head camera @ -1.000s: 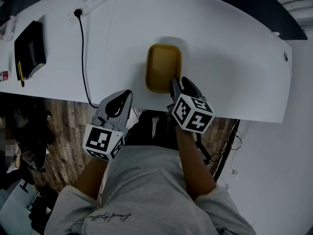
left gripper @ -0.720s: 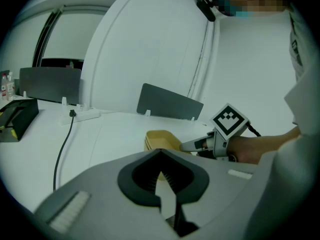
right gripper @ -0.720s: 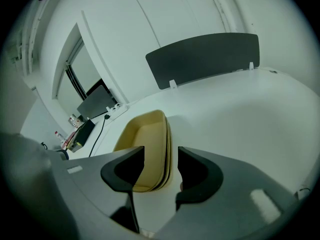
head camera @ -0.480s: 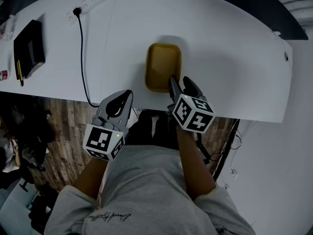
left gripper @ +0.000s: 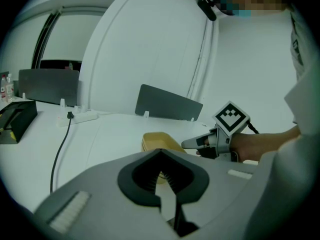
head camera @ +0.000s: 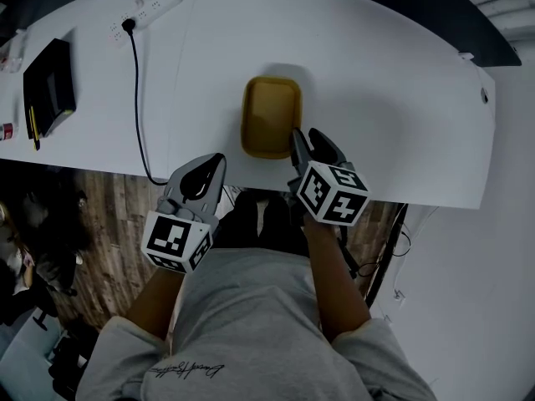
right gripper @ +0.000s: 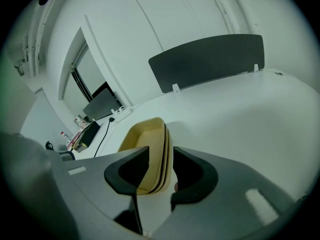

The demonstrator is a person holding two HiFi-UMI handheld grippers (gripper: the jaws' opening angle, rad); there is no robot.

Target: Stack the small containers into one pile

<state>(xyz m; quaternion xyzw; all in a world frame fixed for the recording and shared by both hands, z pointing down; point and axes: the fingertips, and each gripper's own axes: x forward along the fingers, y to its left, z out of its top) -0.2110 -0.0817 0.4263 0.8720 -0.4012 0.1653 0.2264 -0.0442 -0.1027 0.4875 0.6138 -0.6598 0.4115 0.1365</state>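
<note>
Several small yellow containers (head camera: 269, 115) sit nested in one pile on the white table (head camera: 393, 98), near its front edge. My right gripper (head camera: 303, 144) is at the pile's near right corner. In the right gripper view the pile's right rim (right gripper: 159, 149) stands between the jaws, which are closing on it with a pad on each side. My left gripper (head camera: 211, 167) hangs off the table's front edge to the left, shut and holding nothing. The left gripper view shows the pile (left gripper: 157, 140) beyond the jaws and the right gripper (left gripper: 194, 143) beside it.
A white power strip (head camera: 146, 2) lies at the back left with a black cable (head camera: 138, 98) running to the front edge. A black box (head camera: 50, 86) sits at the far left. A grey partition (right gripper: 207, 61) stands at the table's back.
The right gripper's jaws spread apart and came back around the pile's rim. The pile and the left gripper stay about where they were.
</note>
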